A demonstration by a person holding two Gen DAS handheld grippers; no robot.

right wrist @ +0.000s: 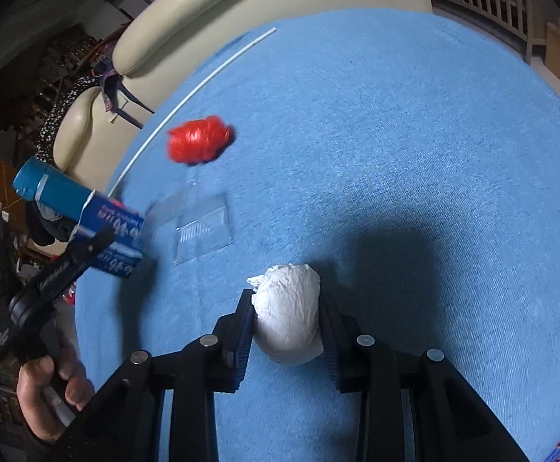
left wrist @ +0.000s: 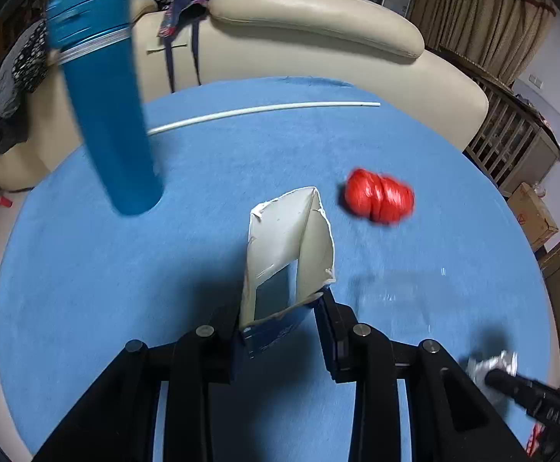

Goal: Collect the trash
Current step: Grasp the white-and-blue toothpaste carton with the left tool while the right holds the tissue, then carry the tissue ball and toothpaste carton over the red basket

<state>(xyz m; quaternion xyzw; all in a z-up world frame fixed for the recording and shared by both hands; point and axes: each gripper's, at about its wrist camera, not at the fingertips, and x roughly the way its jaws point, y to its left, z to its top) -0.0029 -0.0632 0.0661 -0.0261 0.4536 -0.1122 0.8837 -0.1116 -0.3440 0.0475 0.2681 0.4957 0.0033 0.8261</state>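
The left tool [left wrist: 285, 308] was clamped on a torn blue-and-white carton [left wrist: 287, 246], held above the blue worktop [left wrist: 87, 269]. The right tool [right wrist: 287, 327] gripped a crumpled white paper ball [right wrist: 289, 312] over the near part of the worktop. A red crumpled wad [right wrist: 199, 144] lay farther out, with a clear plastic piece [right wrist: 203, 227] between. A blue bottle [left wrist: 102, 96] stood at the far left, near a thin white stick [left wrist: 260, 109].

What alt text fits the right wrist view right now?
The right gripper is shut on a white paper wad above a blue tablecloth. At left, the left gripper holds a blue carton, with a red plastic ball and clear packaging lying beyond.
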